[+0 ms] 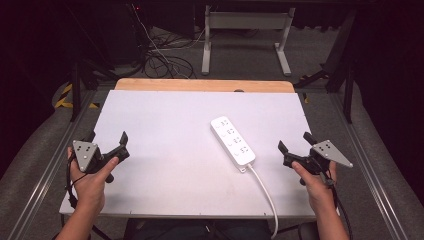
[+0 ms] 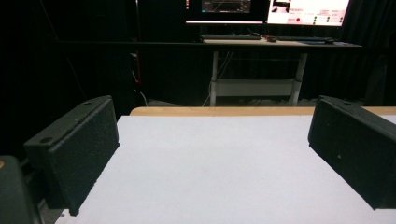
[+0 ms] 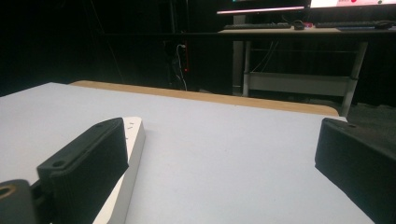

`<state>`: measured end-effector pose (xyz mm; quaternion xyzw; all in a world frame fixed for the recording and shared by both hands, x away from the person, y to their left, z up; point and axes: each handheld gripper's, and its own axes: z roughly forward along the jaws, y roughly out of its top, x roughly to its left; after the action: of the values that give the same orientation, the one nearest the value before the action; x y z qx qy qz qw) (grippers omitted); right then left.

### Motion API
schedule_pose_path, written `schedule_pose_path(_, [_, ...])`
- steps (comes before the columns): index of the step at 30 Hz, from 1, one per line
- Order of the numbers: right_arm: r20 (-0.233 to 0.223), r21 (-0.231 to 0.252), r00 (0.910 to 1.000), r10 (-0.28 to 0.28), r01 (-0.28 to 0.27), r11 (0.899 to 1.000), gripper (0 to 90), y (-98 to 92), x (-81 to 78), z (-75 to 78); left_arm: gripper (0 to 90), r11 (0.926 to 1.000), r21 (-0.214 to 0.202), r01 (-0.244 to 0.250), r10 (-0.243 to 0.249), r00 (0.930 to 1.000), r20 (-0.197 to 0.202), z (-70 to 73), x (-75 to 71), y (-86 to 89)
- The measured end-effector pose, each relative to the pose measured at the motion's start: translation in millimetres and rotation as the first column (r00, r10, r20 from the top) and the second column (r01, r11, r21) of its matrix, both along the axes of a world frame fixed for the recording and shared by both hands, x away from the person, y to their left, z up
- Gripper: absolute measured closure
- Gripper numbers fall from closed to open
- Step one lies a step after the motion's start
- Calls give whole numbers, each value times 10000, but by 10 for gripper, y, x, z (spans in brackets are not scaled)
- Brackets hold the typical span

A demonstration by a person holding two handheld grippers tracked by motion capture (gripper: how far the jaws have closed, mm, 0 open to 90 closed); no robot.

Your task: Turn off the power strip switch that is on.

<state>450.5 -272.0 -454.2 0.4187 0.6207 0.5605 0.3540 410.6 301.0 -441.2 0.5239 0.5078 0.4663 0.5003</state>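
One white power strip [image 1: 233, 140] lies on the surface [image 1: 165, 125], long axis running diagonally. Right tongs [image 1: 291, 146] sit just beside its cable end; left tongs [image 1: 107, 143] well apart. Both tongs released, empty.

dark room, grey carpet floor [image 1: 30, 150]. white-legged desk [image 2: 254, 86] stands beyond the table with lit monitors [image 2: 308, 11] and keyboards on it. tangled cables [image 1: 160, 57] on floor behind.
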Motion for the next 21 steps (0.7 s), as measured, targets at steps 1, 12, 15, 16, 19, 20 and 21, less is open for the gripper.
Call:
schedule_pose_path(1, [20, 24, 10000, -4, 4, 10000, 29, -3, -5, 2, 25, 10000, -16, 17, -17, 10000, -6, -1, 1, -7])
schedule_pose_path(12, [-61, 26, 10000, 24, -24, 10000, 75, -16, -29, 3, 25, 10000, 10, 49, -49, 10000, -28, 0, 27, -15])
schedule_pose_path(15, [-64, 42, 10000, -50, 50, 10000, 85, -32, -40, 3, 25, 9999, 30, 128, -128, 9999, -34, -1, 42, -37])
schedule_pose_path(16, [-115, 73, 9999, -110, 111, 9999, 98, -46, -49, 1, 25, 9999, 8, 170, -170, 9998, -43, -2, 48, -42])
schedule_pose_path(19, [-339, 176, 9992, -207, 213, 9996, 153, -55, -51, -5, 25, 9998, -9, 186, -186, 9998, -40, -2, 60, -48])
schedule_pose_path(20, [-417, 205, 9989, -216, 225, 9995, 186, -55, -51, -6, 25, 9998, 20, 211, -211, 9998, -43, -1, 64, -46])
schedule_pose_path(21, [-454, 177, 9988, -189, 198, 9996, 232, -57, -52, -8, 25, 9998, -17, 216, -216, 9997, -61, -2, 69, -48])
